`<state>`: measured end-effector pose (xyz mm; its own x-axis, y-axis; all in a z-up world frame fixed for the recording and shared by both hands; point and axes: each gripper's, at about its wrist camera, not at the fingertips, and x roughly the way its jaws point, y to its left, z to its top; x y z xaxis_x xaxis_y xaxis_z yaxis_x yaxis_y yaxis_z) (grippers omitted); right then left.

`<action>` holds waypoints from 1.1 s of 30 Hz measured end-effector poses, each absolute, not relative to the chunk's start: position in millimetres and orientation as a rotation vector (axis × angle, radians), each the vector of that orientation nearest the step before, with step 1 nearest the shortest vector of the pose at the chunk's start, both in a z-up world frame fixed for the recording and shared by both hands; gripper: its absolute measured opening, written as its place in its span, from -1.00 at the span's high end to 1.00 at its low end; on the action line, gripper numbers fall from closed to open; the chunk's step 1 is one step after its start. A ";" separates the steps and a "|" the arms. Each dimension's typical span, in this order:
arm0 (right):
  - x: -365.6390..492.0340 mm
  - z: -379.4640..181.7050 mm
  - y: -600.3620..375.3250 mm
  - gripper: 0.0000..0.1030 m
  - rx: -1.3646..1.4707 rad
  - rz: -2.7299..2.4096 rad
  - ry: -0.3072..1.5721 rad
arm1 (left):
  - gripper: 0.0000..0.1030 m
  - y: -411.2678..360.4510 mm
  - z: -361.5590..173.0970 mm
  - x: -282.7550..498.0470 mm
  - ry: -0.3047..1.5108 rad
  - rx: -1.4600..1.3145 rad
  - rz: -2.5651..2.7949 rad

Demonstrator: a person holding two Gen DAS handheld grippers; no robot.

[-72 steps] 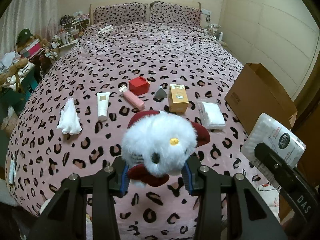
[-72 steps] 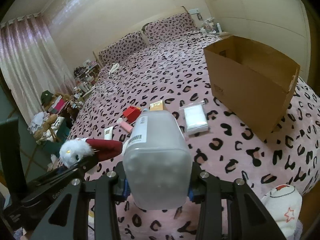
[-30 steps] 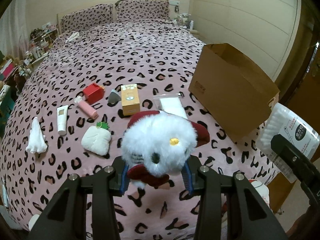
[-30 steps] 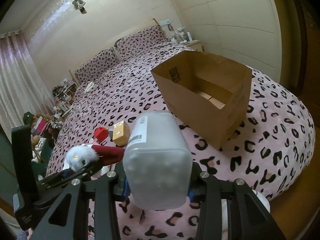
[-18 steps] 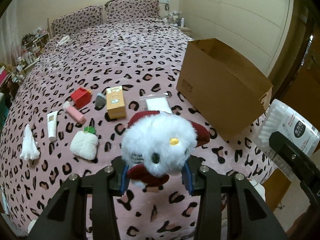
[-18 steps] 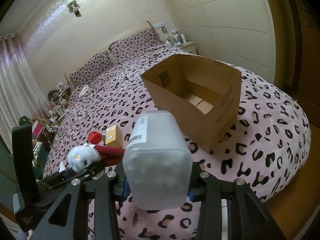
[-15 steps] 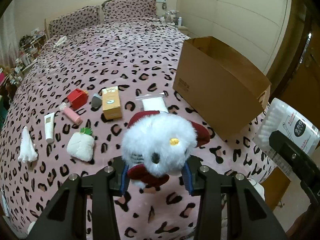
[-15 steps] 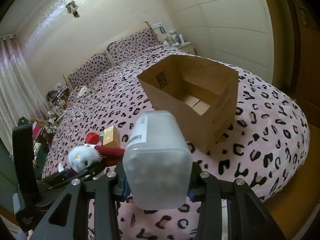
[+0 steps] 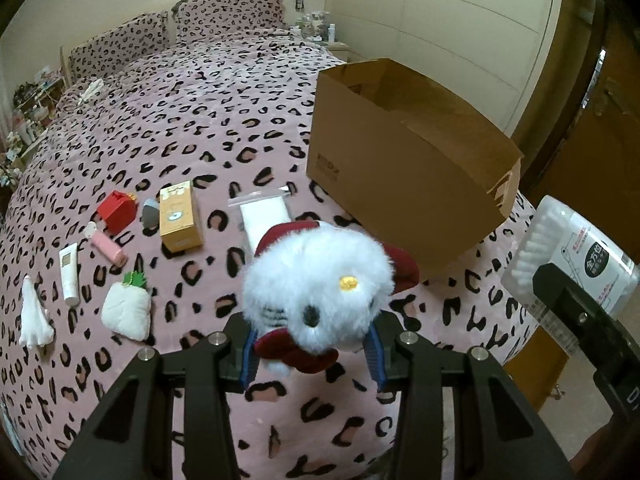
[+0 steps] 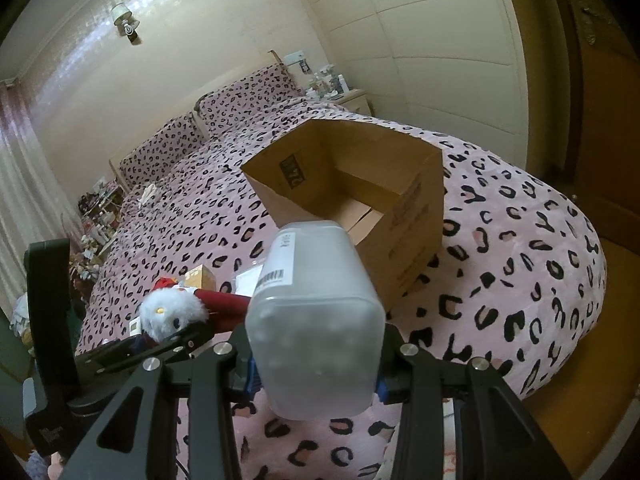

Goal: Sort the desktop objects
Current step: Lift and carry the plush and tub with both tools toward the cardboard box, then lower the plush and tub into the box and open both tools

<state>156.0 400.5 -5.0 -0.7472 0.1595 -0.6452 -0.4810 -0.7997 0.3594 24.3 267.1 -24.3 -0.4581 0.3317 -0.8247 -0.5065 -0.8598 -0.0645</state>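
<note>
Plush toy, soft and light, sits pinched at its middle between the left fingers, while the right fingers pinch a stiff, slippery plastic tub, cardboard box ahead of both.

Both grippers hang over the near end of the bed, pitched steeply down toward it. The left gripper has its blue pads pressed against the sides of a plush. Just to its right, the right gripper clamps a tub between its pads, nearer the bed's corner, at about the same height.
</note>
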 end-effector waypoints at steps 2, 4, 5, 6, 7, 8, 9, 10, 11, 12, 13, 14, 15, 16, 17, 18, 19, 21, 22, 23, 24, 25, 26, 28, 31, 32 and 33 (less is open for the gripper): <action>156.5 -5.0 402.7 0.20 -0.865 2.536 0.737 | 0.16 271.4 -24.6 23.3 0.269 -1.250 2.310; 157.7 -5.6 406.0 0.20 -0.860 2.530 0.738 | 0.16 275.3 -24.8 22.3 0.275 -1.250 2.303; 157.9 -6.1 407.7 0.20 -0.861 2.526 0.738 | 0.16 277.4 -24.8 22.1 0.278 -1.249 2.300; 158.6 -6.9 410.2 0.20 -0.858 2.523 0.742 | 0.16 279.9 -25.1 21.9 0.283 -1.248 2.297; 159.2 -7.3 412.1 0.20 -0.852 2.519 0.745 | 0.16 282.5 -25.4 21.8 0.287 -1.246 2.294; 159.6 -7.4 413.2 0.20 -0.853 2.516 0.744 | 0.16 284.8 -25.6 21.5 0.291 -1.245 2.291; 159.7 -7.7 414.4 0.20 -0.852 2.513 0.744 | 0.16 287.3 -26.0 21.0 0.294 -1.245 2.288; 159.8 -8.6 416.6 0.20 -0.850 2.510 0.749 | 0.16 290.2 -26.3 20.6 0.297 -1.244 2.284; 159.8 -9.3 418.7 0.20 -0.851 2.508 0.752 | 0.16 292.7 -26.6 20.2 0.298 -1.244 2.280; 160.4 -9.4 420.6 0.20 -0.846 2.505 0.757 | 0.16 295.3 -27.0 19.8 0.301 -1.245 2.275; 161.4 -9.4 422.4 0.20 -0.838 2.503 0.761 | 0.16 298.2 -27.3 19.5 0.304 -1.246 2.270; 161.8 -9.2 424.2 0.20 -0.838 2.500 0.761 | 0.16 300.9 -27.3 19.1 0.305 -1.246 2.267; 162.3 -8.6 426.8 0.20 -0.834 2.496 0.762 | 0.16 303.7 -27.2 18.7 0.306 -1.244 2.263; 163.0 -8.1 429.3 0.20 -0.829 2.492 0.764 | 0.16 306.9 -27.3 18.1 0.307 -1.243 2.258; 163.1 -7.8 431.1 0.20 -0.828 2.490 0.764 | 0.16 309.8 -26.9 17.6 0.307 -1.242 2.254; 163.3 -7.0 433.8 0.20 -0.825 2.487 0.763 | 0.16 313.0 -26.3 17.2 0.308 -1.240 2.249; 164.0 -5.7 435.1 0.20 -0.818 2.486 0.762 | 0.16 316.2 -25.6 16.8 0.309 -1.238 2.243; 165.3 -2.5 438.9 0.20 -0.803 2.484 0.756 | 0.16 323.5 -23.6 15.6 0.312 -1.234 2.229; 165.7 -1.1 440.8 0.20 -0.797 2.484 0.753 | 0.16 326.3 -22.5 15.2 0.309 -1.232 2.225; 166.0 0.3 443.1 0.20 -0.790 2.484 0.752 | 0.16 329.0 -21.4 14.4 0.306 -1.229 2.220; 166.0 1.4 444.6 0.20 -0.786 2.484 0.752 | 0.16 331.6 -20.1 13.9 0.305 -1.226 2.215; 165.9 3.1 446.2 0.20 -0.780 2.485 0.750 | 0.16 333.7 -18.7 13.0 0.302 -1.222 2.213; 165.5 5.1 447.9 0.20 -0.777 2.486 0.741 | 0.16 336.1 -17.6 12.4 0.305 -1.218 2.211; 165.1 7.4 449.9 0.20 -0.771 2.487 0.730 | 0.16 340.5 -15.7 11.9 0.308 -1.212 2.208; 164.2 9.5 453.3 0.20 -0.766 2.488 0.725 | 0.16 344.9 -13.3 11.1 0.312 -1.207 2.199; 164.0 10.0 454.2 0.20 -0.764 2.489 0.722 | 0.16 346.2 -12.3 11.2 0.315 -1.205 2.197; 163.4 10.1 455.4 0.20 -0.764 2.491 0.721 | 0.16 347.5 -11.5 10.7 0.318 -1.204 2.194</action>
<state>163.4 455.4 10.1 -0.7533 0.2472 -0.6095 -0.5345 -0.7701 0.3482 10.7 347.5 -11.5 -0.4013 0.3951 -0.8263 -0.6136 -0.7858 -0.0777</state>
